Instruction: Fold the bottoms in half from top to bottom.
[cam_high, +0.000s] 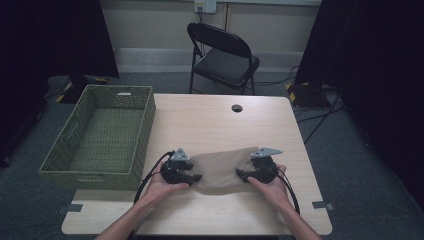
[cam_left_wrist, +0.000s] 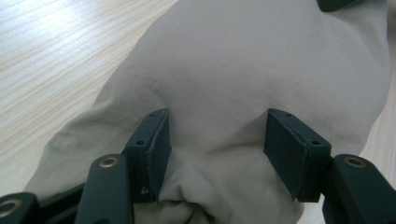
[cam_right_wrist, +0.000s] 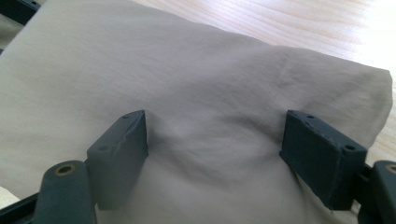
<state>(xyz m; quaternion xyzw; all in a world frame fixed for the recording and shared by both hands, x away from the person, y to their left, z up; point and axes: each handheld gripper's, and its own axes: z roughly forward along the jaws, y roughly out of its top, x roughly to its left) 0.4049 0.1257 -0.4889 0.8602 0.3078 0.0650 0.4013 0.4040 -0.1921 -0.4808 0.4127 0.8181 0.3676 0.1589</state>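
I see one beige cloth (cam_high: 219, 171) bunched into a soft mound on the tabletop (cam_high: 210, 125), sitting toward the 6 o'clock edge, a little right of the middle in the high view. Its long axis runs from 9 o'clock to 3 o'clock, so one end points at each of my two tools. From the left gripper view the cloth (cam_left_wrist: 261, 70) bulges up ahead of the jaws, and from the right gripper view the cloth (cam_right_wrist: 201, 102) spreads wide and lightly creased.

My left tool (cam_high: 192, 176) is at the 9 o'clock end of the cloth, and my right tool (cam_high: 241, 173) is at the 3 o'clock end, each held in one of the person's hands. In its own view the left tool (cam_left_wrist: 215, 154) has its jaws spread apart, pressed down into the fabric with a fold rising between them; it is released, not pinching. The right tool (cam_right_wrist: 212, 154) stands the same way in its view: jaws wide apart, tips resting on the cloth, released.

One green woven basket (cam_high: 60, 155) stands at 9 o'clock, overhanging the left edge of the tabletop, well apart from the cloth. One black folding chair (cam_high: 225, 52) stands on the floor at 12 o'clock beyond the far edge. One small round cable hole (cam_high: 237, 108) sits in the tabletop near that far edge
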